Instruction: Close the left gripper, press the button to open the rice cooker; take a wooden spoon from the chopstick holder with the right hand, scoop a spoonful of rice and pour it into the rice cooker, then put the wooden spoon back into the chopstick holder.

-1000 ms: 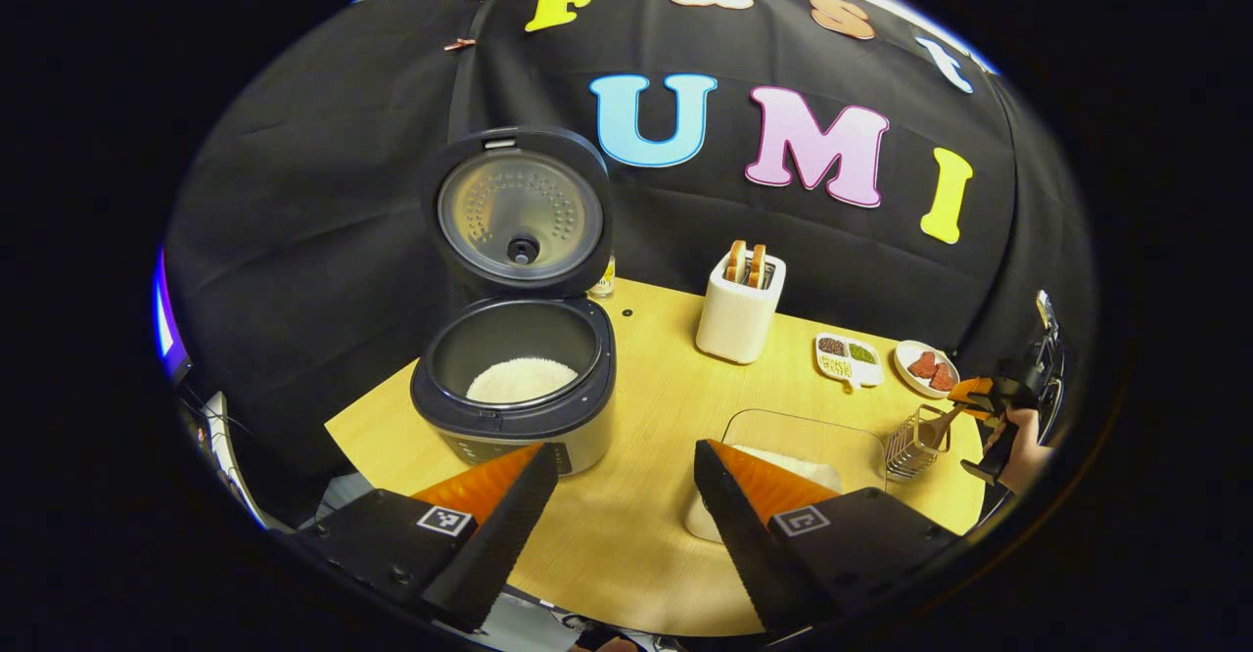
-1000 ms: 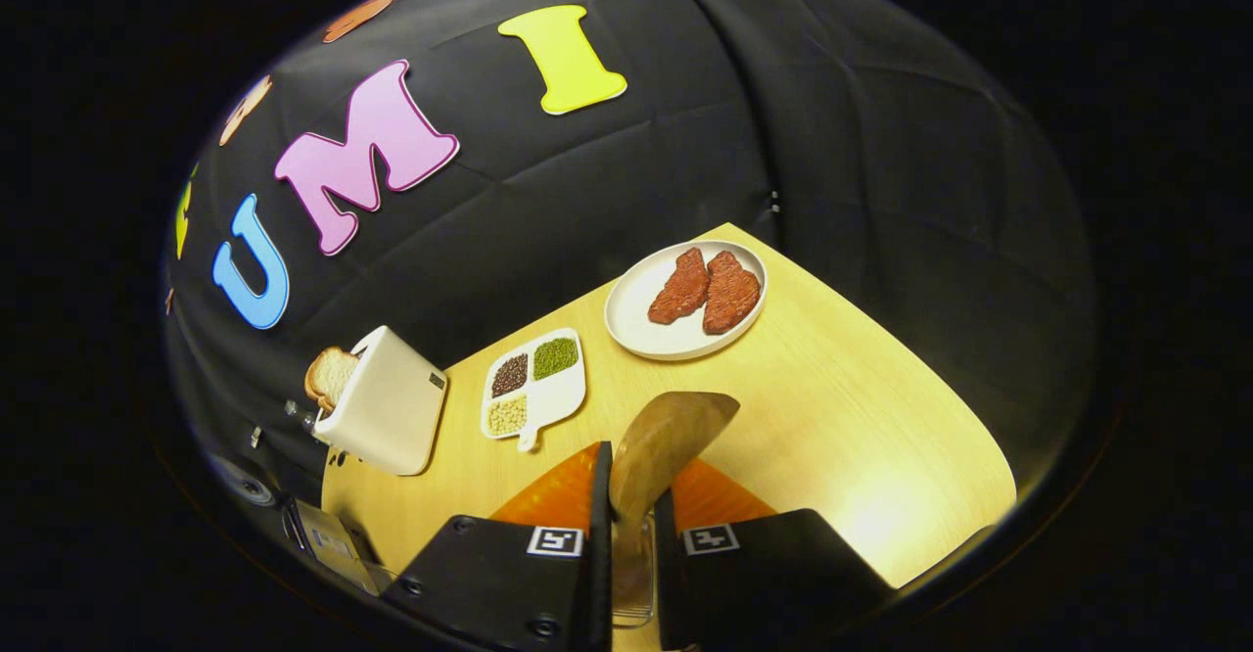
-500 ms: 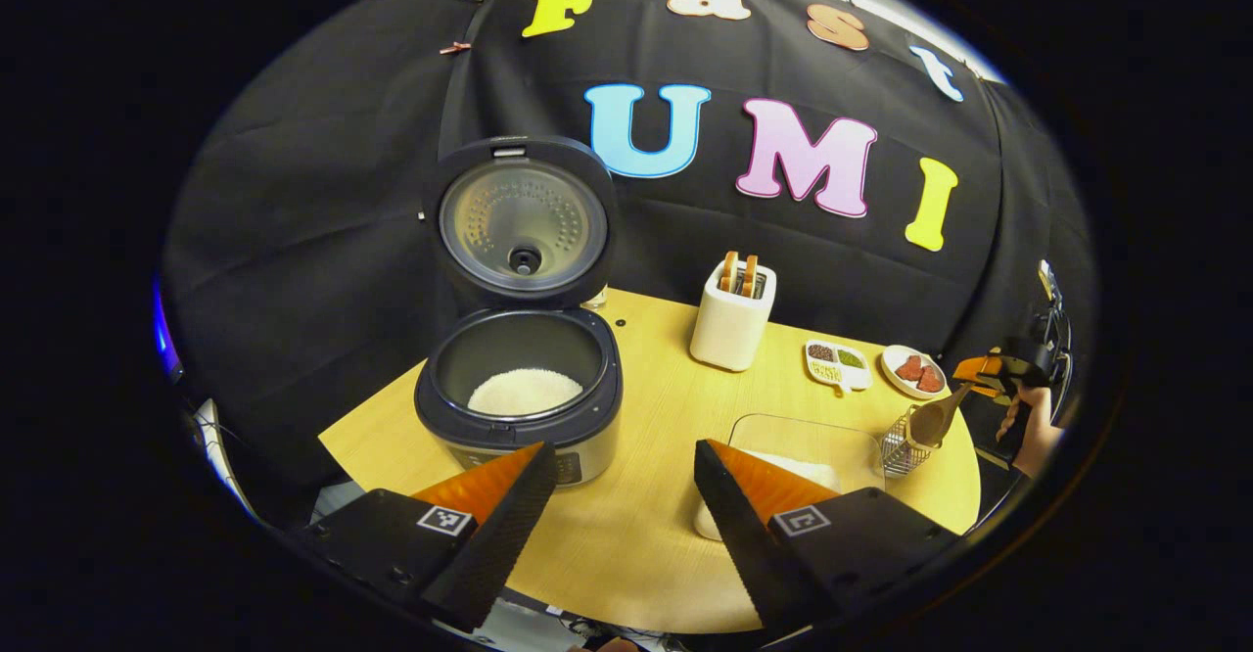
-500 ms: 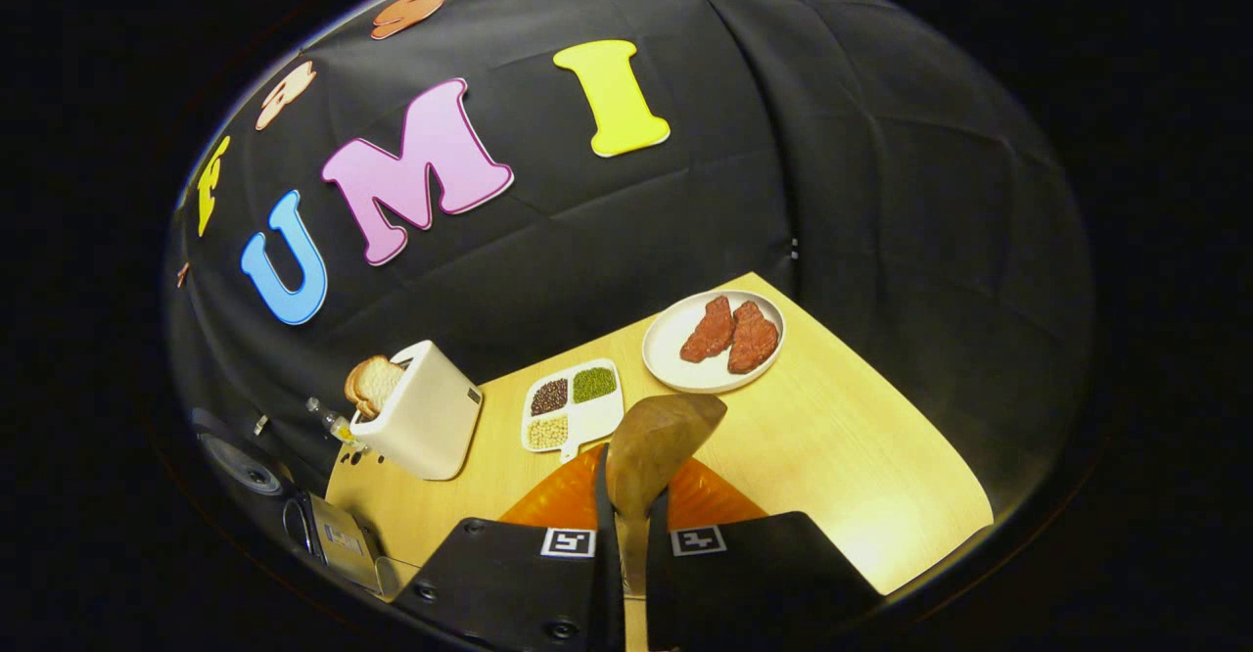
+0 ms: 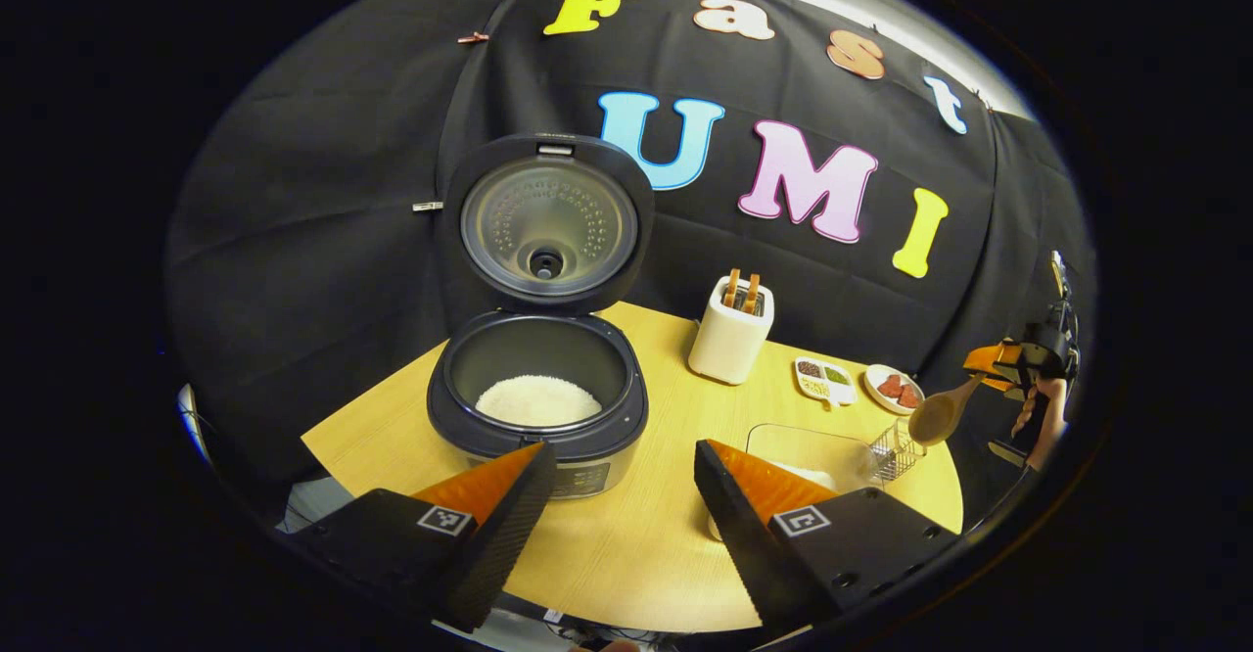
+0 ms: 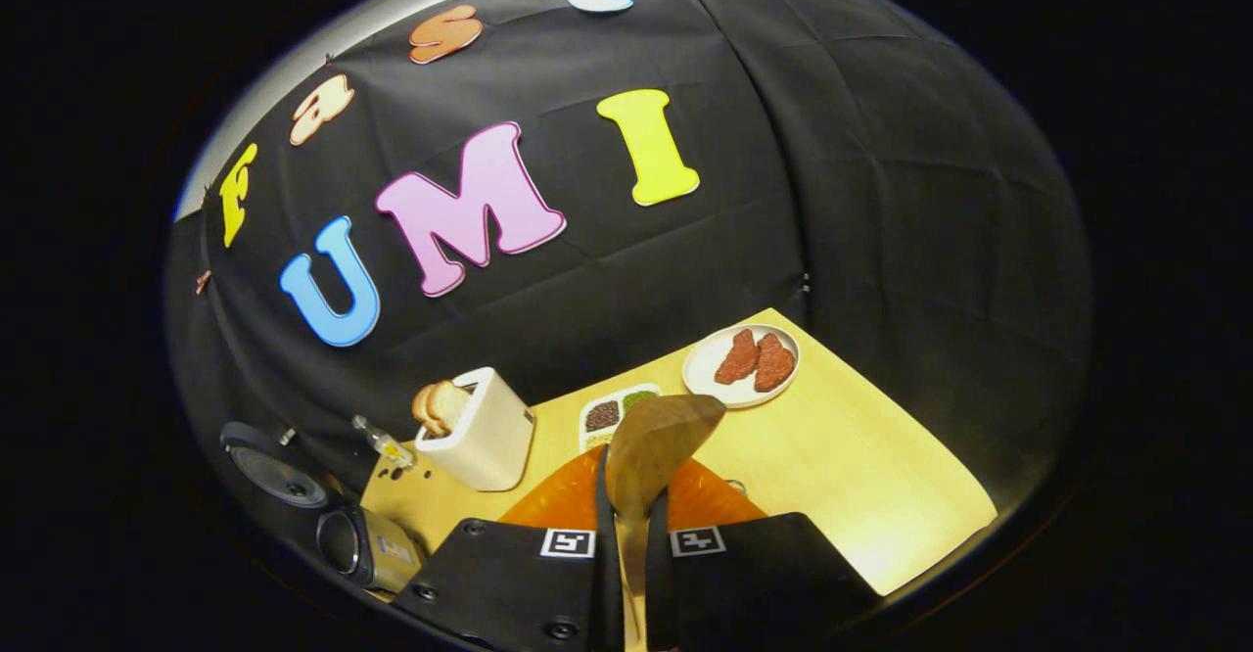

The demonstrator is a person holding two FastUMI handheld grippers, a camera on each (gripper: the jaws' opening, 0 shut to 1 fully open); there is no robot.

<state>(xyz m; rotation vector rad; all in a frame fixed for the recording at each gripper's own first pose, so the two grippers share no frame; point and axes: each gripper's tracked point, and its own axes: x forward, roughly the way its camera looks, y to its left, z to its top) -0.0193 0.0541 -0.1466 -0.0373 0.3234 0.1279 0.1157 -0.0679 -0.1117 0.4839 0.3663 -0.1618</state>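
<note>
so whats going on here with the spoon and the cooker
A person works two handheld grippers. The right gripper is shut on a wooden spoon, held in the air above the chopstick holder. The rice cooker stands open with rice inside. The left gripper hangs open before it. No rice scooped yet from the clear container.

pale wood-grain table (image 5: 666, 554), white toaster (image 5: 728, 341), brown wooden spoon (image 6: 654, 448)

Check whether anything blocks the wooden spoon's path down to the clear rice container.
Nothing visible does. The wooden spoon, held in the right gripper, hangs above the wire chopstick holder, beside the open clear rice container.
</note>
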